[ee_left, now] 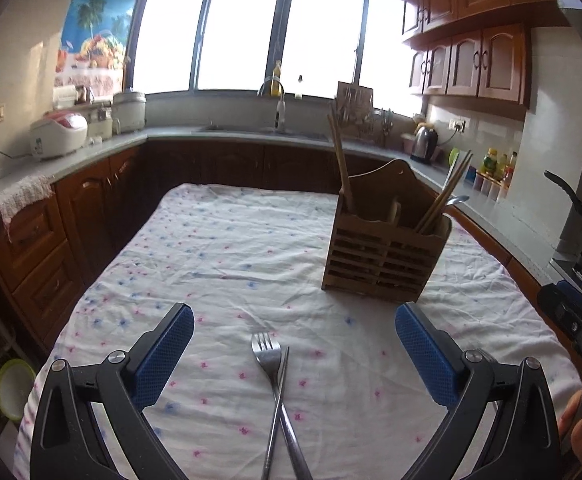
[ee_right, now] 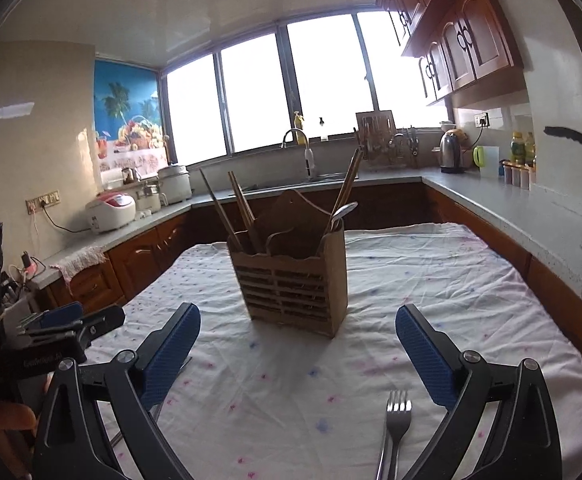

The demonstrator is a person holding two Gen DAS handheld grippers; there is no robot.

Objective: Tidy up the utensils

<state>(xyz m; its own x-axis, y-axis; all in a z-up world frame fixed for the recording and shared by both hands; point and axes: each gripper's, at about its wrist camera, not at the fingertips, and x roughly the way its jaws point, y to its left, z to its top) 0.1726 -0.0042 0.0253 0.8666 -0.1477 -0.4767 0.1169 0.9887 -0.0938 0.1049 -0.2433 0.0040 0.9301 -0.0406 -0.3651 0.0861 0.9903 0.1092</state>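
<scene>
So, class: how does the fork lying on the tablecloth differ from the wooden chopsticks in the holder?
The fork is shiny metal; the wooden chopsticks are brown and matte. The fork lies flat on the tablecloth, crossed by a metal chopstick; the wooden chopsticks stand leaning in the holder. The fork ends in tines; the chopsticks are plain sticks. Both are long, slim utensils.

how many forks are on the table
2. One fork lies crossed with a metal stick between the left gripper's fingers; another between the right gripper's. The holder may hide more.
</scene>
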